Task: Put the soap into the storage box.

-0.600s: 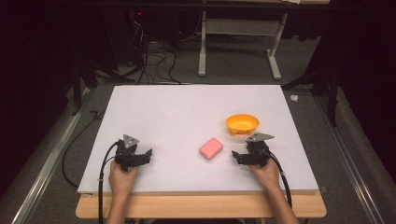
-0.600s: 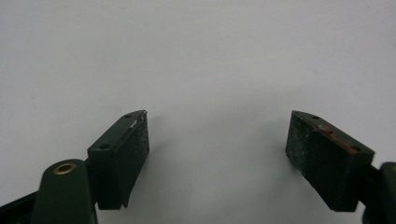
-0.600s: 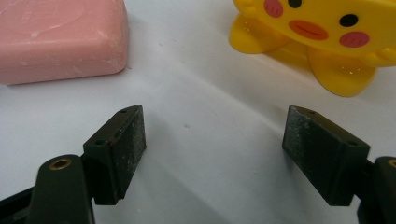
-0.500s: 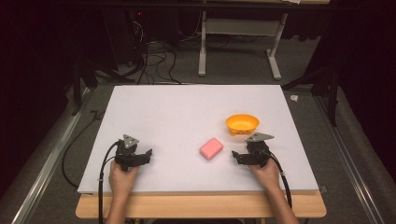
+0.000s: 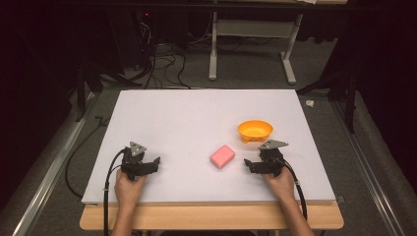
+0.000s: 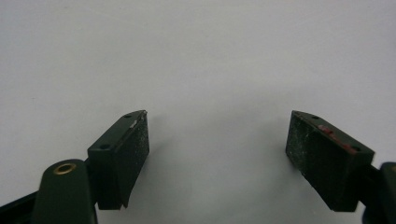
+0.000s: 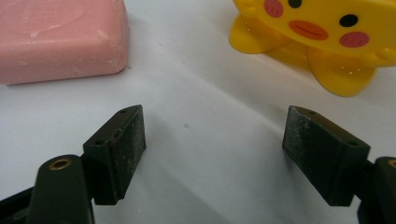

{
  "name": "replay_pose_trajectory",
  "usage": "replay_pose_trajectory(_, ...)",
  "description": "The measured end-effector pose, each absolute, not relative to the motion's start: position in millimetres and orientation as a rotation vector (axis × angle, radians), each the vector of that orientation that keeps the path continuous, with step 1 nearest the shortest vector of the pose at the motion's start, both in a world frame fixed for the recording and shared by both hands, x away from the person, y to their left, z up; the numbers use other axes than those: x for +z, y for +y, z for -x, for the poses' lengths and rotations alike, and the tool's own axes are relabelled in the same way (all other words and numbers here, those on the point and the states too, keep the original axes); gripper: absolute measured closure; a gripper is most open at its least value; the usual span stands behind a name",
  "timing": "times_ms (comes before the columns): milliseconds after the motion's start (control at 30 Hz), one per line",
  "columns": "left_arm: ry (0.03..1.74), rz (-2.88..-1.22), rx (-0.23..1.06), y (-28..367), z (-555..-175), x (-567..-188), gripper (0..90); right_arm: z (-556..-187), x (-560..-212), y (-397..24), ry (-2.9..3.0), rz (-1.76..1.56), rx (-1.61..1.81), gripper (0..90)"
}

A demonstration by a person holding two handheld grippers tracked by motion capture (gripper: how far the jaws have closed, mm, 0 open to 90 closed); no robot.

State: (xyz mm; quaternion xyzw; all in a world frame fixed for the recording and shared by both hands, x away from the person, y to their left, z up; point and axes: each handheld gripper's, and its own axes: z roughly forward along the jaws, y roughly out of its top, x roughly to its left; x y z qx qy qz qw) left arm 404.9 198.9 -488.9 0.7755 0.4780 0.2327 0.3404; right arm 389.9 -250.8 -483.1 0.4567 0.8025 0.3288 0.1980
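- Nothing started, by the look of it: pink soap [image 5: 222, 156] lies loose on the white table [image 5: 196, 118], untouched.
- Right gripper [image 5: 252, 164]: jaws spread wide, empty, near the soap at its 3 o'clock.
- Orange bowl [image 5: 254, 131], with a cartoon face, sits at 1 o'clock from the soap, empty.
- Left gripper [image 5: 153, 163]: jaws apart, empty, well clear at 9 o'clock.
- Left to do, probably: grab the soap, drop it in the bowl.

In the right gripper view, the pink bar of soap [image 7: 60, 39] runs off the top and left edges. The yellow plastic bowl with a painted face [image 7: 322, 37] is cut off at the top, so its eyes only half show.
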Motion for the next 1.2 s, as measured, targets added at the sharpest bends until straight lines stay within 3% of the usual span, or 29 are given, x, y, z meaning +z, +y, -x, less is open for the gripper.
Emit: replay_pose_trajectory(1200,1.245,-2.021,0.603,199,-405,-489,21.8,-384,-472,-249,2.237,-1.295,0.974,17.1)
